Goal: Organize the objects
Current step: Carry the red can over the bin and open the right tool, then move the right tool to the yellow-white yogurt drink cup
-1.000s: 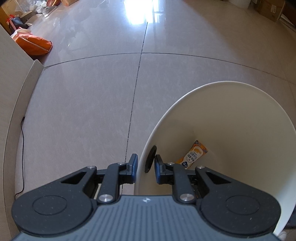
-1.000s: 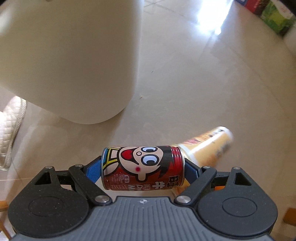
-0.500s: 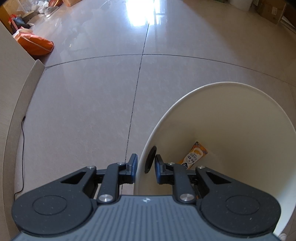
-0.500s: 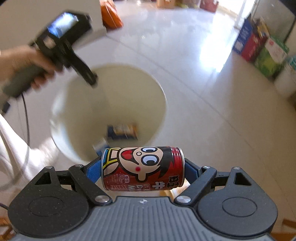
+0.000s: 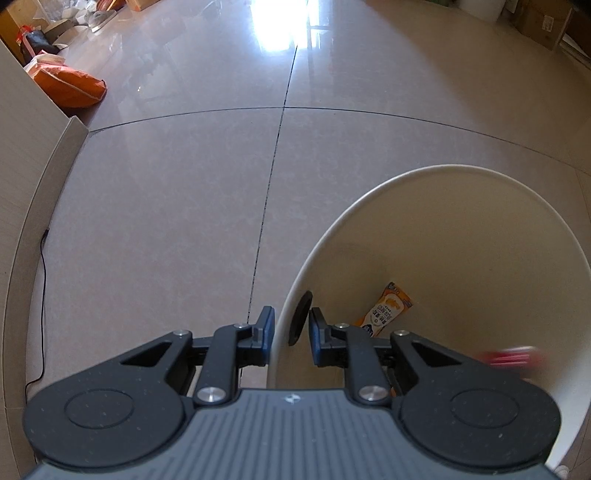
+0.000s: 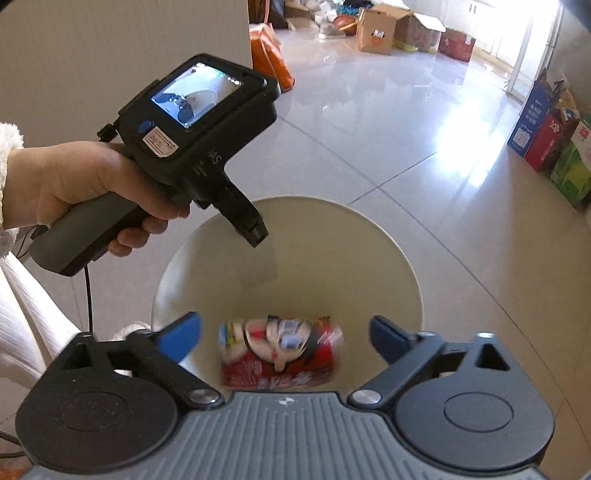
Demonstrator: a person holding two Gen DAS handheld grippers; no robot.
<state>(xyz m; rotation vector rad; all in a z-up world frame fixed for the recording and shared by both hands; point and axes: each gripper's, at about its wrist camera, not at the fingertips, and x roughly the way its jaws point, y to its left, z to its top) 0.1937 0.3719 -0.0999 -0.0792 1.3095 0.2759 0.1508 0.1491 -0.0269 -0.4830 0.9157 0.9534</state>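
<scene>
A cream round bin (image 6: pixel 369 218) stands on the tiled floor. My left gripper (image 5: pixel 288 328) is shut on the bin's rim (image 5: pixel 291 295), one finger outside and one inside. My right gripper (image 6: pixel 286 332) is open above the bin's mouth. A red cartoon-face can (image 6: pixel 280 350), blurred, is below and between its fingers, free of them, inside the bin. It shows as a red blur (image 5: pixel 511 358) in the left wrist view. An orange snack packet (image 5: pixel 388 308) lies at the bin's bottom.
An orange bag (image 5: pixel 70 86) lies by a beige cabinet wall (image 5: pixel 22 147) at left. Cardboard boxes (image 6: pixel 384 26) stand far back. Coloured cartons (image 6: pixel 550 144) line the right side. A black cable (image 5: pixel 40 302) runs along the floor.
My right gripper carried the can over the bin, opened, and let the can go; it drops into the bin. My left gripper stays on the rim.
</scene>
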